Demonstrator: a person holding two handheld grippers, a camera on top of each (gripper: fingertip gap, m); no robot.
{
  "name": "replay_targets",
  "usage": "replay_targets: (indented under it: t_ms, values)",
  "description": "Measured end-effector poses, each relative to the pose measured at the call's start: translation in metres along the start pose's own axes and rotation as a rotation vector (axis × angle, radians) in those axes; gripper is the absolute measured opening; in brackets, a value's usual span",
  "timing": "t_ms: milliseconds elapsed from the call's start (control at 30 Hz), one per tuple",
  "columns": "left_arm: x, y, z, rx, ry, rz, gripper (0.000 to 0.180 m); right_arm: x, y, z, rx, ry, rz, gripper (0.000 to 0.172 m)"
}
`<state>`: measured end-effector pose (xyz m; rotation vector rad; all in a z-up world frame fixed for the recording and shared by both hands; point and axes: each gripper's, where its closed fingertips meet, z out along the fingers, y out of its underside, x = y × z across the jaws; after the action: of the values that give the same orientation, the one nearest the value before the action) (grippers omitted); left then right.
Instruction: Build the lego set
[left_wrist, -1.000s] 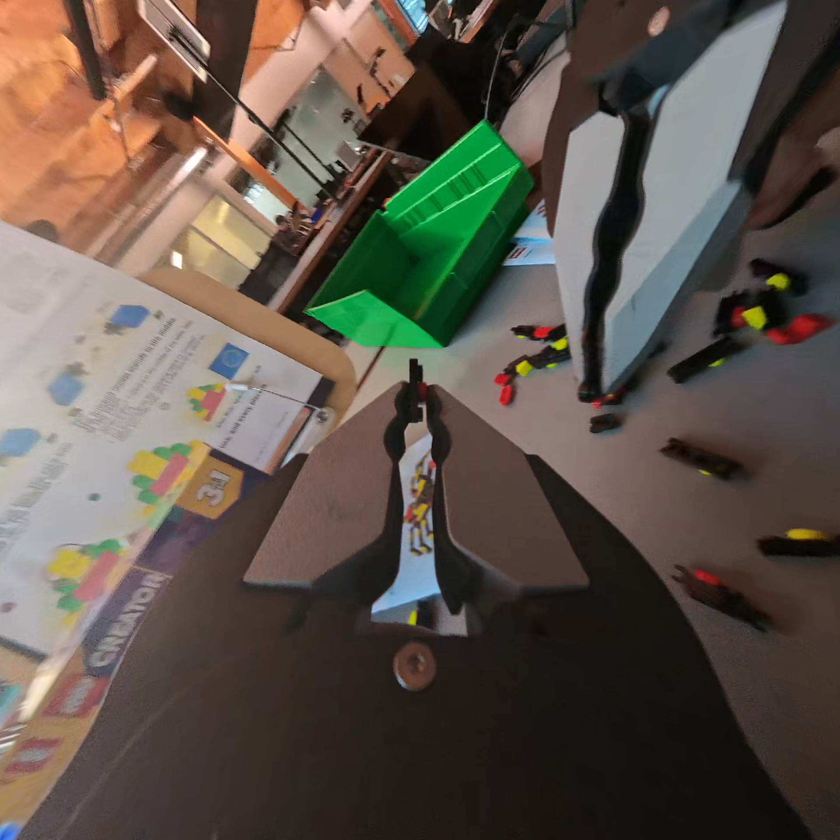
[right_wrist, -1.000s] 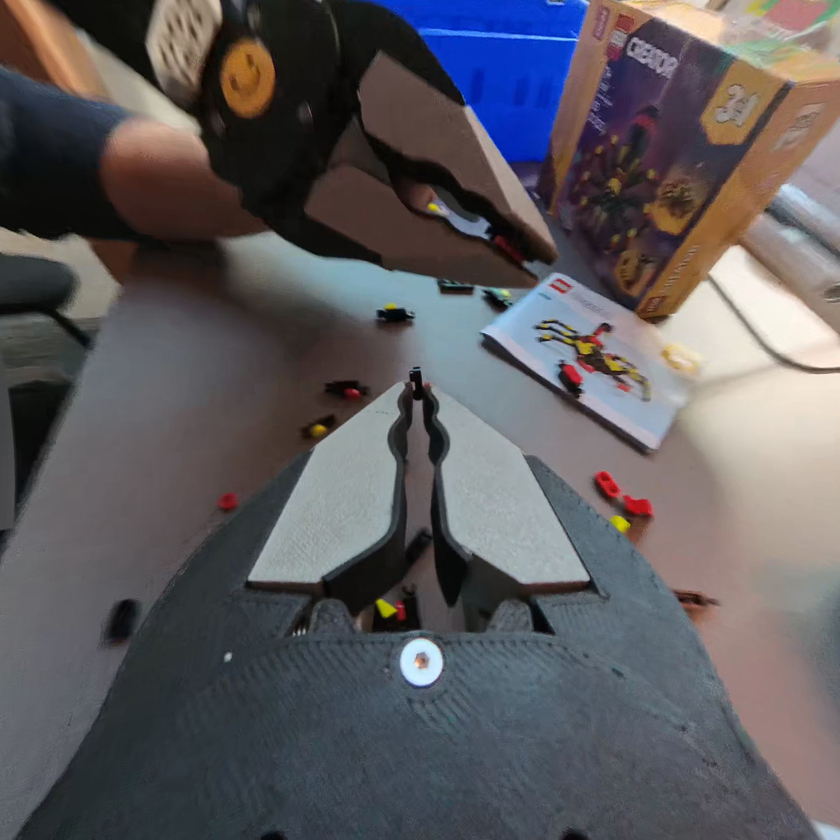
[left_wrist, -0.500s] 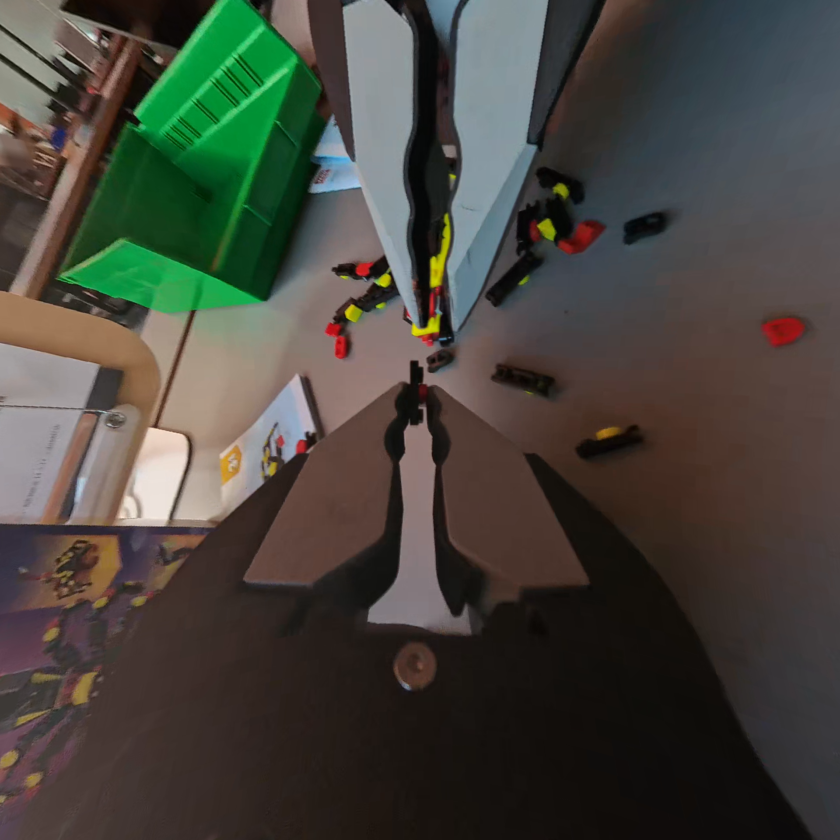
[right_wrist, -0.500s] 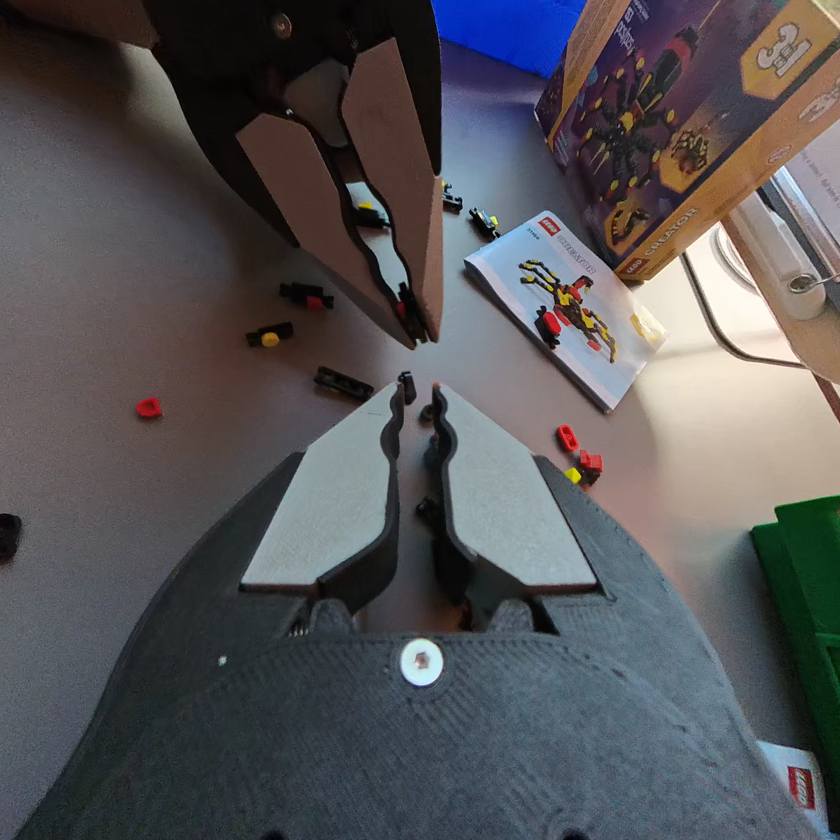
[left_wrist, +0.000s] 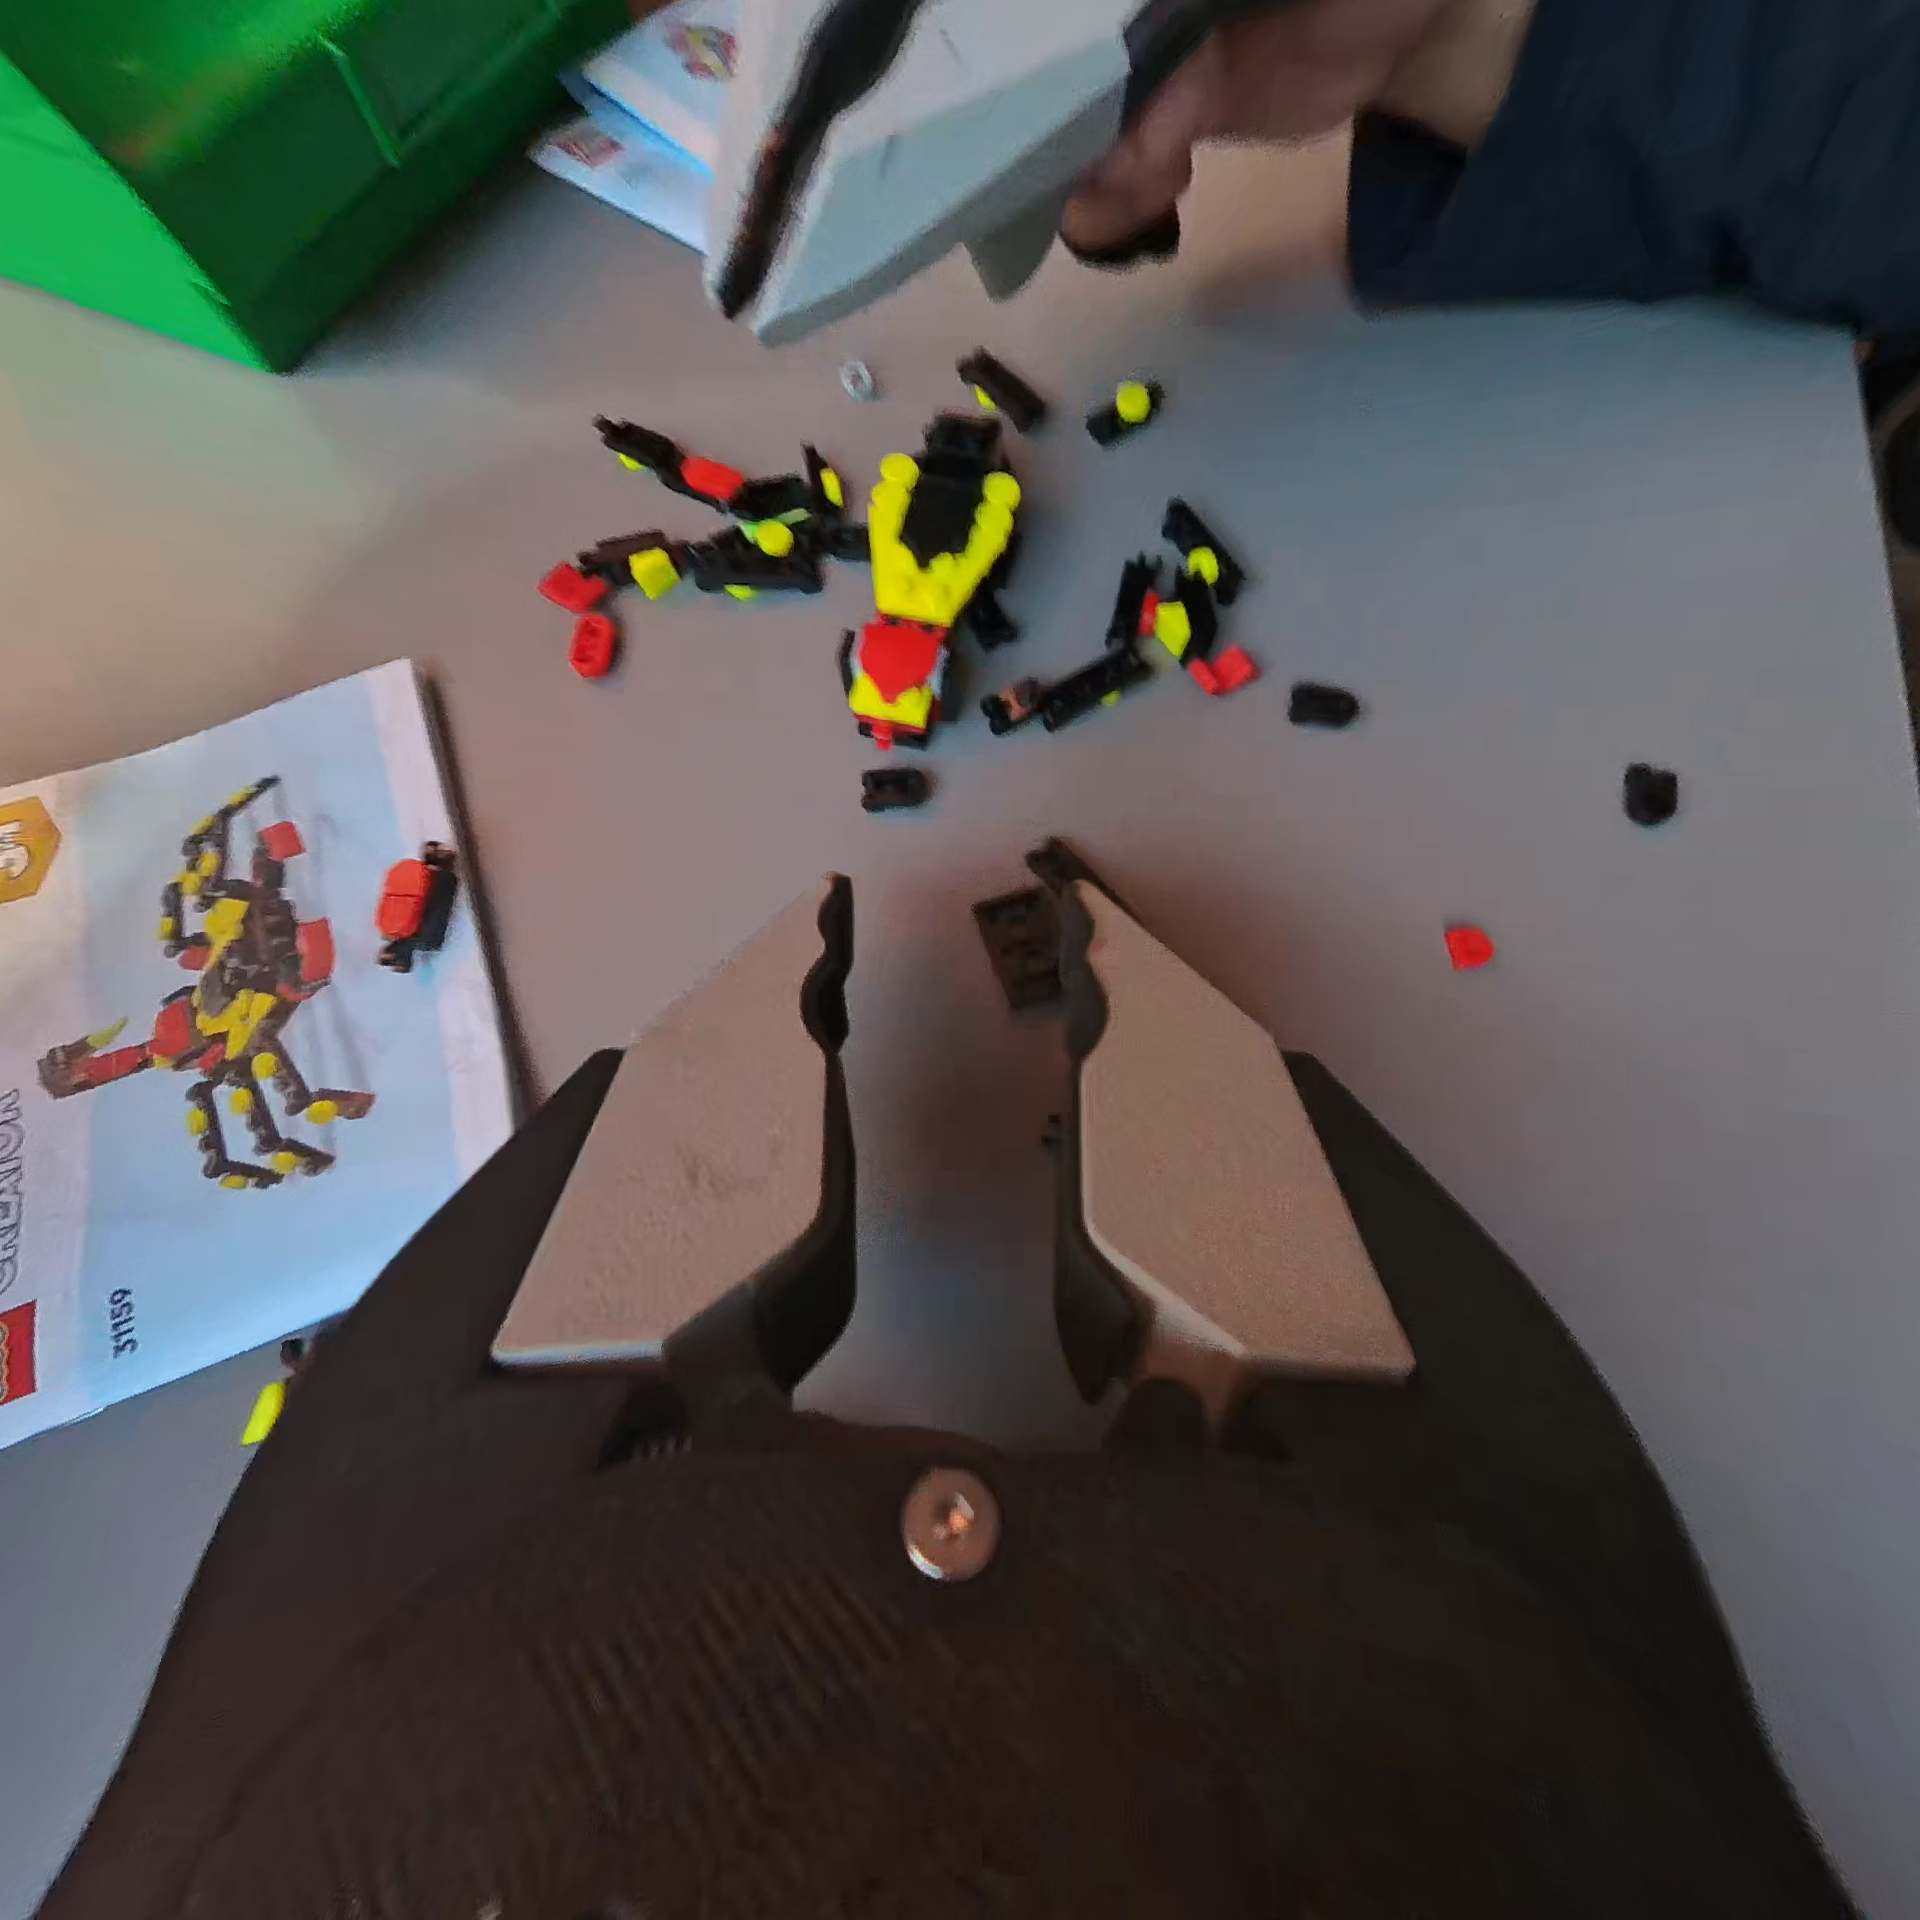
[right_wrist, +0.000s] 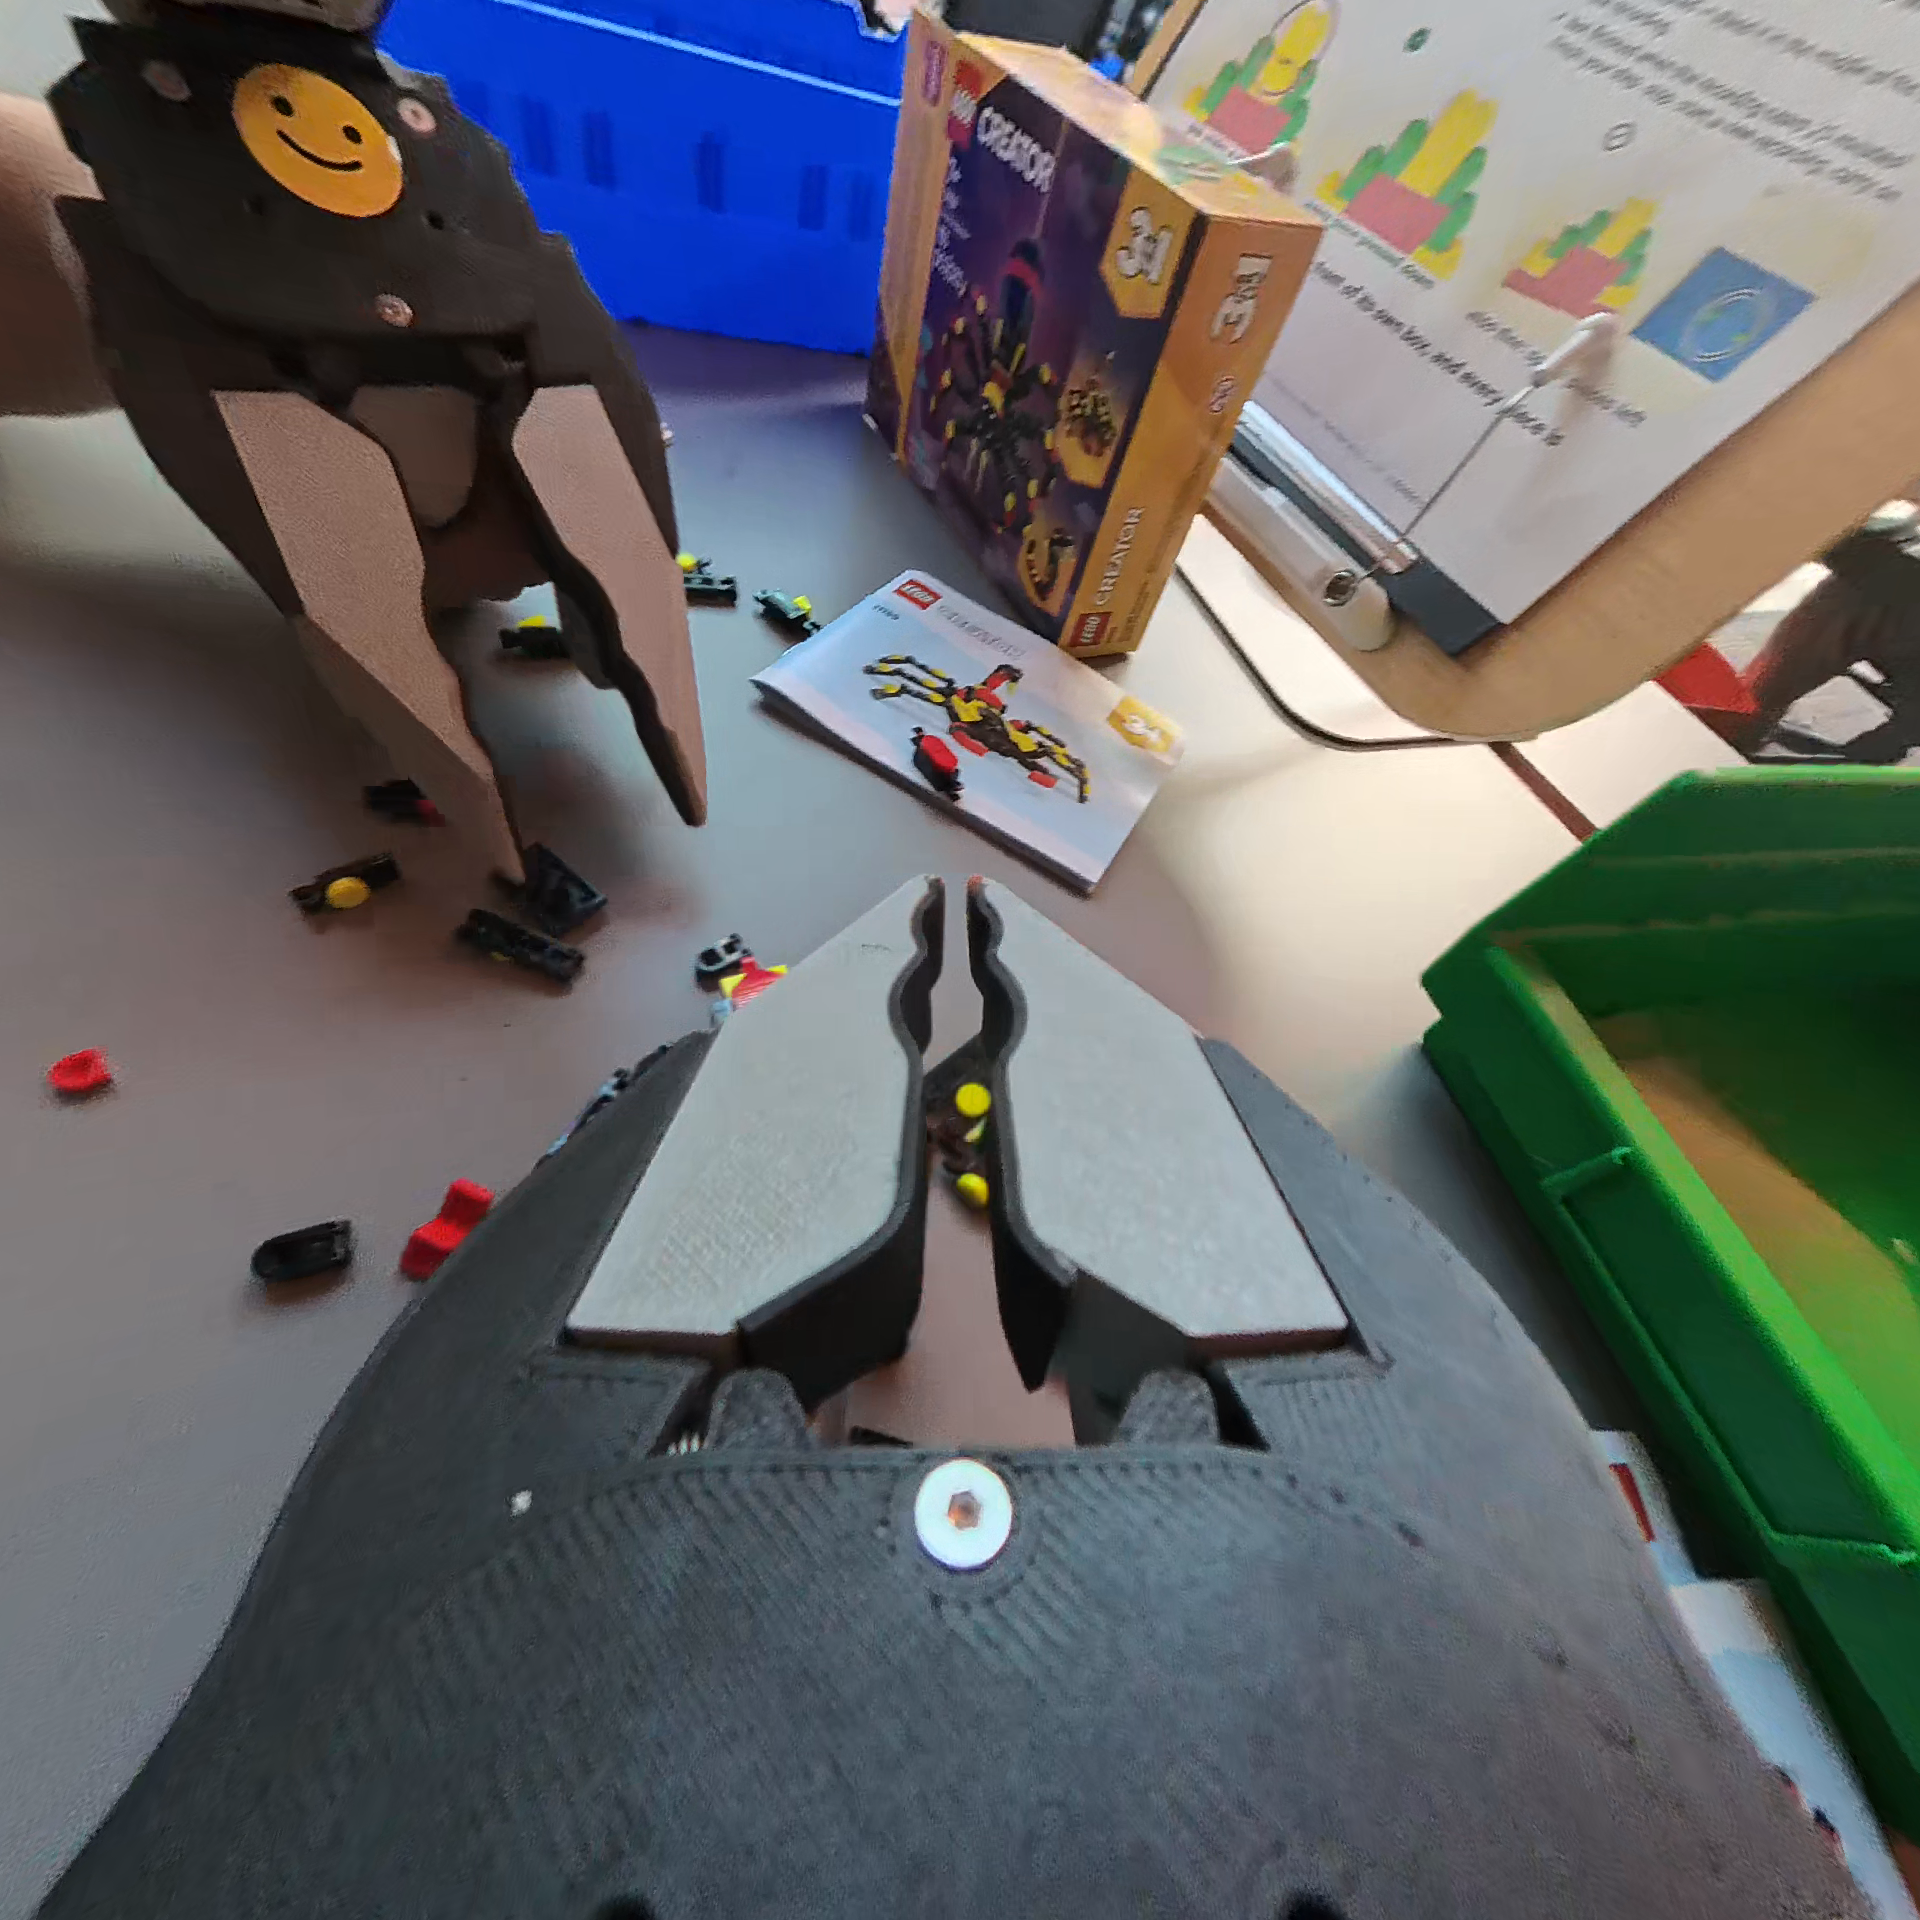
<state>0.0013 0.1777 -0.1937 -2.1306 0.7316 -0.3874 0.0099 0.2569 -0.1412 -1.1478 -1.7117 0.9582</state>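
Left tool (left_wrist: 951, 894) spread wide, black plate (left_wrist: 1023, 951) touching one finger, ungripped; could skid across table (left_wrist: 1558, 1091). Right tool (right_wrist: 956, 888) nearly closed, seemingly empty.

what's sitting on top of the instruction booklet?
One small red-and-black brick assembly lies on the instruction booklet, near its edge on the printed cover. The left gripper body covers the booklet's lower corner, so anything there is hidden.

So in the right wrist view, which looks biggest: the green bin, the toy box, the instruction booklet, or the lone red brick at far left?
Largest to smallest as they appear:
1. green bin, though nearness to the camera inflates it
2. toy box
3. instruction booklet
4. red brick
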Motion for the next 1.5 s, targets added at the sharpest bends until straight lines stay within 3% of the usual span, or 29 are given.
replay_targets:
  t_ms: [33, 300, 633, 867, 1167, 1500]
  values:
    - [-0.005, -0.005, -0.003, 0.037, -0.015, -0.022, 0.038, 0.005, 0.000, -0.001, 0.015, 0.025, 0.001, 0.001]
    - [-0.052, -0.022, -0.022, 0.198, -0.210, -0.109, 0.034, 0.035, 0.015, -0.003, 0.010, 0.135, 0.056, 0.001]
    - [-0.049, -0.025, -0.020, 0.195, -0.230, -0.043, 0.029, 0.047, 0.015, -0.014, 0.081, 0.110, 0.183, 0.003]
    - [-0.051, -0.026, -0.022, 0.209, -0.253, -0.032, 0.025, 0.053, 0.022, -0.036, 0.092, 0.216, 0.260, 0.008]
    - [-0.054, -0.025, -0.024, 0.203, -0.287, -0.002, 0.023, 0.023, 0.031, -0.098, 0.125, 0.398, 0.352, 0.012]
    - [-0.062, -0.023, -0.030, 0.218, -0.307, -0.030, 0.023, -0.020, 0.052, -0.107, -0.079, 0.379, 0.334, 0.015]
